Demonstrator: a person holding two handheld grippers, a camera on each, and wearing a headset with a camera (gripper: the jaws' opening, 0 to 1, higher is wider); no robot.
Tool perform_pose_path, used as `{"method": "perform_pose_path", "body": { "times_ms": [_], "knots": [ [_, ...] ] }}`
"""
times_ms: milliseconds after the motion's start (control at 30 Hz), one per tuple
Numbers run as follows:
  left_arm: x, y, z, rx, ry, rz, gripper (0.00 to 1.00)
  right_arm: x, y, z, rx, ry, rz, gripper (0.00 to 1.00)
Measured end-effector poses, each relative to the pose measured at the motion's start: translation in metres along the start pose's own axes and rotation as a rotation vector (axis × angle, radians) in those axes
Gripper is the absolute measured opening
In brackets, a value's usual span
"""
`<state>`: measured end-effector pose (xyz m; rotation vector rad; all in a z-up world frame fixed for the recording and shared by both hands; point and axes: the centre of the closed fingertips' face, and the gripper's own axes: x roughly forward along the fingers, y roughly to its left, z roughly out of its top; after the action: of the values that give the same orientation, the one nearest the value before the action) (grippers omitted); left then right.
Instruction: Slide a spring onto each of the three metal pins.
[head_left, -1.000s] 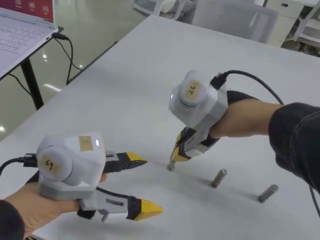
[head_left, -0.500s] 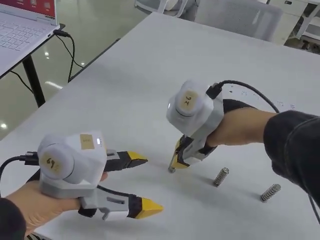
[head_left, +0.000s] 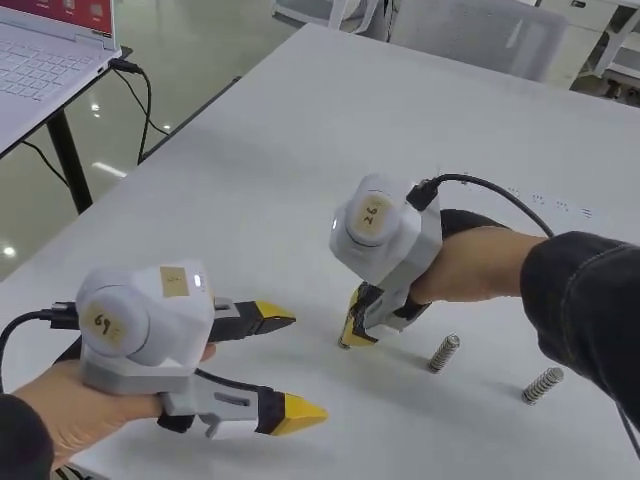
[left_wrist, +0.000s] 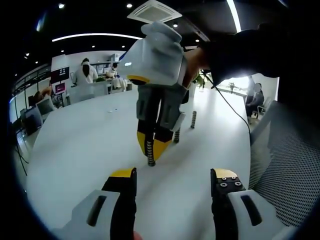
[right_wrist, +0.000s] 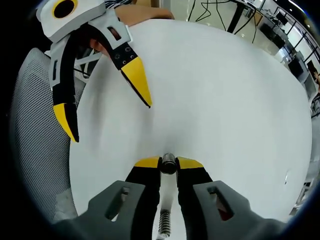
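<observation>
A broad white desk (head_left: 300, 150) carries everything. Beyond its far edge in the head view stands a grey chair (head_left: 480, 35), and off its left side an open laptop (head_left: 40, 60) sits on a separate stand.

The left hand-held gripper (head_left: 305, 365) is over the near left corner of the desk, lying roughly level with its yellow-tipped jaws pointing right. The jaws are spread wide apart with nothing between them, which its own view confirms (left_wrist: 173, 176); the right gripper view sees it from the front, likewise released (right_wrist: 110, 120).

The right hand-held gripper (head_left: 347, 340) is near the middle of the desk, pointing steeply down, with a black cable (head_left: 490, 185) running back from its top above a dark sleeve (head_left: 585, 300). Its jaws are clenched on a spring (right_wrist: 169, 164), whose coiled end sits between the two yellow tips in its own view (right_wrist: 169, 161). From the left gripper view, this hand-held gripper (left_wrist: 150, 150) holds the spring (left_wrist: 150, 156) upright, its lower end touching or just above the desk.

Two further springs are to the right of the held one, apart from each other: the nearer spring (head_left: 442, 353) just beside the right hand-held gripper, the farther spring (head_left: 542, 385) closer to the desk's right edge. Both stand on the desk, leaning slightly. Whether a pin runs inside any of the three cannot be told.
</observation>
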<state>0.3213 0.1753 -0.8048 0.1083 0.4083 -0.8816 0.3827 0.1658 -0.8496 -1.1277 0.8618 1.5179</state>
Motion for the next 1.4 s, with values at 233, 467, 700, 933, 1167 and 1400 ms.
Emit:
{"method": "perform_pose_path", "body": {
  "times_ms": [233, 467, 700, 933, 1167, 1400],
  "knots": [
    [0.000, 0.000, 0.001, 0.001, 0.001, 0.000, 0.58, 0.002, 0.001, -0.002, 0.004, 0.003, 0.003, 0.13],
    [0.000, 0.001, 0.001, -0.001, 0.000, 0.001, 0.58, 0.003, 0.001, -0.003, 0.013, -0.001, 0.009, 0.16],
    [0.001, 0.000, 0.002, 0.001, -0.001, 0.000, 0.58, 0.001, 0.000, -0.003, 0.012, -0.020, 0.003, 0.26],
    [0.001, -0.001, 0.001, 0.001, 0.001, -0.002, 0.58, -0.001, 0.002, -0.005, 0.028, -0.036, 0.012, 0.33],
    [0.002, -0.002, 0.003, 0.004, 0.001, -0.003, 0.58, -0.005, 0.002, -0.006, 0.052, -0.073, 0.008, 0.45],
    [0.003, -0.001, 0.004, 0.007, 0.006, -0.005, 0.58, -0.011, -0.003, -0.009, 0.069, -0.102, -0.010, 0.55]
  ]
}}
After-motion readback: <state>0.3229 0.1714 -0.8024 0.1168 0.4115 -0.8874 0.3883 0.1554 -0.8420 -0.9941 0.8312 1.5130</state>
